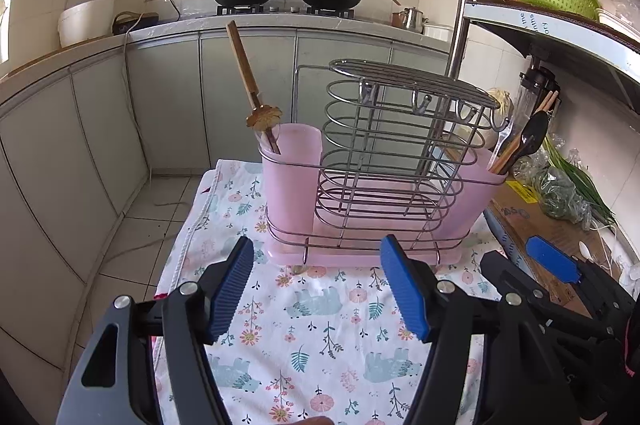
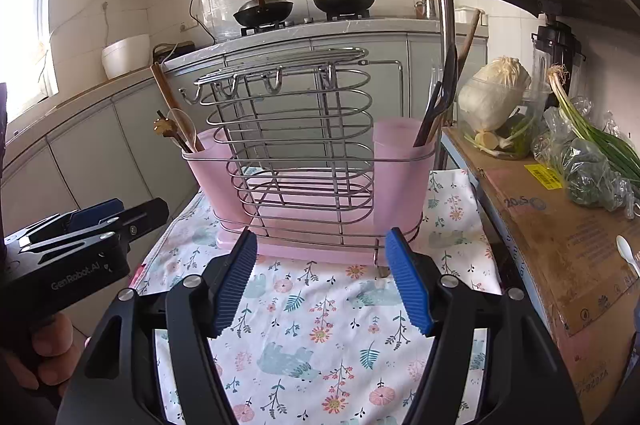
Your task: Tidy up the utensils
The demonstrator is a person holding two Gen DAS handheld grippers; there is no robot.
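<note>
A wire utensil rack with a pink tray stands on the flowered cloth. Its left pink cup holds a wooden-handled utensil and a flower-ended piece. In the right pink cup stand a black spoon and chopsticks. My left gripper hovers open over the cloth just in front of the rack, with nothing between its blue pads. My right gripper is beside it, also open with nothing in it.
A cardboard-covered surface on the right carries a small white spoon, bagged greens, spring onions and a cabbage in a bowl. A shelf post rises behind the rack. Left of the cloth the edge drops to the tiled floor. Woks sit on the far counter.
</note>
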